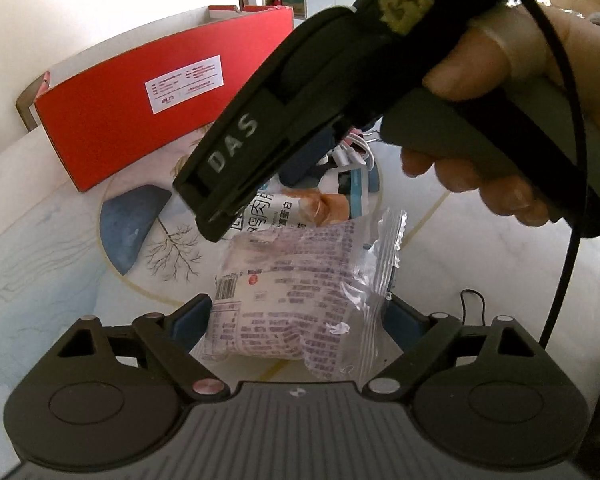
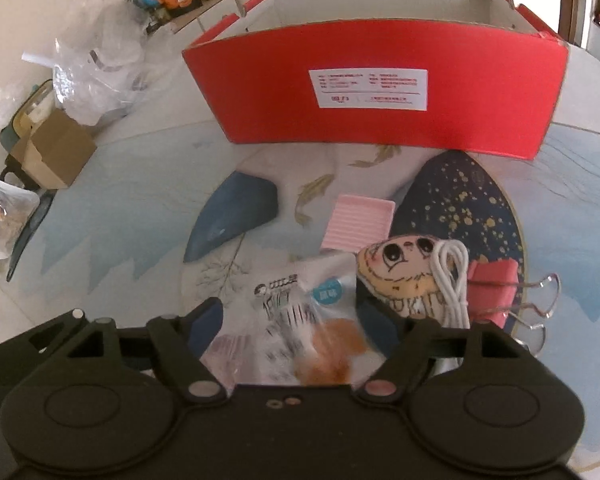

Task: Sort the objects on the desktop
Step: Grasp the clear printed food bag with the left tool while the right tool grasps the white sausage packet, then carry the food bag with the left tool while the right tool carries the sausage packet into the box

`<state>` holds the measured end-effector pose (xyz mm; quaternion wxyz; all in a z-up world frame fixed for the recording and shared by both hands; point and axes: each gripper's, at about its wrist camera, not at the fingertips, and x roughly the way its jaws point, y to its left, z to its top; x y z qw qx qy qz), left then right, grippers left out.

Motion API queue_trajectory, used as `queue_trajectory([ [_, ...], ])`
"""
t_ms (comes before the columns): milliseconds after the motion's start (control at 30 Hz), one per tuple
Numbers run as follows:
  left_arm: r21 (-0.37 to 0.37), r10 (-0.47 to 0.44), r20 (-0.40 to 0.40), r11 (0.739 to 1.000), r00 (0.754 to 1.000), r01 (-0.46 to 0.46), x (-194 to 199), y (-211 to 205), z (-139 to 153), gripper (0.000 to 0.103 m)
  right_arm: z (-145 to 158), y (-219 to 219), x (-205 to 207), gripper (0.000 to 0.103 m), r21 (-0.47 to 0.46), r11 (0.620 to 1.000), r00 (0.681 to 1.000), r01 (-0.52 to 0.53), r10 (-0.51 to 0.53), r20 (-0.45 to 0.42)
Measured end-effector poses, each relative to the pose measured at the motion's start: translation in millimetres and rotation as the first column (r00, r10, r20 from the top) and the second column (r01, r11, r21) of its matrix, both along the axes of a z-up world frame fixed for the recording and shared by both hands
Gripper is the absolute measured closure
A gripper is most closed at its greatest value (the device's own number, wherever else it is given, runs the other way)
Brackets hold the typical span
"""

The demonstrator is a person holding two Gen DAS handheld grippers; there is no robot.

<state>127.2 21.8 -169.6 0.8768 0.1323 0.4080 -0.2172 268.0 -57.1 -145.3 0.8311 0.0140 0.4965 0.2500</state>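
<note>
Left wrist view: your left gripper (image 1: 296, 320) has its jaws clenched on a clear crinkled snack packet (image 1: 300, 292) printed with purple text and a barcode; your right gripper (image 1: 236, 184), marked DAS, crosses above it in your right hand (image 1: 496, 128).
Right wrist view: your right gripper (image 2: 300, 320) has its jaws spread either side of a glossy chicken snack pouch (image 2: 300, 320), blurred here; whether they press on it you cannot tell.
Only in right view: ribbed pink tray (image 2: 358, 222), soft plush face toy (image 2: 400, 276), coiled white cable (image 2: 454, 276), pink binder clips (image 2: 496, 288) with wire handles.
Both views: red cardboard box (image 2: 376, 120) with white label, open-topped, beyond the items on the illustrated table (image 2: 140, 216).
</note>
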Motion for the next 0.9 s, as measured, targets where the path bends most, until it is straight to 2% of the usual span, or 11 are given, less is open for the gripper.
queue_trajectory([
  [33, -0.006, 0.007, -0.003, 1.000, 1.000, -0.007, 0, 1, 0, 0.017, 0, 3, -1, 0.025, -0.016, 1.000, 1.000, -0.006, 0.006, 0.012],
  [133, -0.034, 0.034, -0.019, 0.999, 0.999, -0.035, 3, 4, 0, 0.023, -1, 14, -5, 0.027, -0.090, 0.995, 0.997, -0.042, 0.047, 0.054],
  [200, -0.033, 0.035, -0.014, 0.999, 0.999, -0.036, 2, 4, 1, 0.024, -1, 19, -9, 0.036, -0.127, 0.990, 0.994, -0.062, 0.073, 0.085],
  [300, -0.036, 0.042, -0.006, 0.998, 0.999, -0.042, 1, 3, 1, 0.030, 0, 19, -10, 0.052, -0.139, 0.988, 0.992, -0.067, 0.081, 0.101],
  [333, -0.037, 0.045, -0.006, 0.998, 0.999, -0.045, 2, 3, 1, 0.031, 1, 18, -9, 0.054, -0.138, 0.988, 0.992, -0.065, 0.079, 0.101],
  [600, -0.038, 0.064, -0.009, 0.997, 0.998, -0.064, 3, 6, 2, 0.040, 1, 11, -9, 0.057, -0.105, 0.993, 0.995, -0.056, 0.065, 0.082],
  [900, -0.095, 0.102, -0.012, 0.990, 0.995, -0.102, -4, 19, 22, 0.043, 8, 3, -15, 0.057, -0.055, 0.998, 0.998, -0.026, 0.029, 0.057],
])
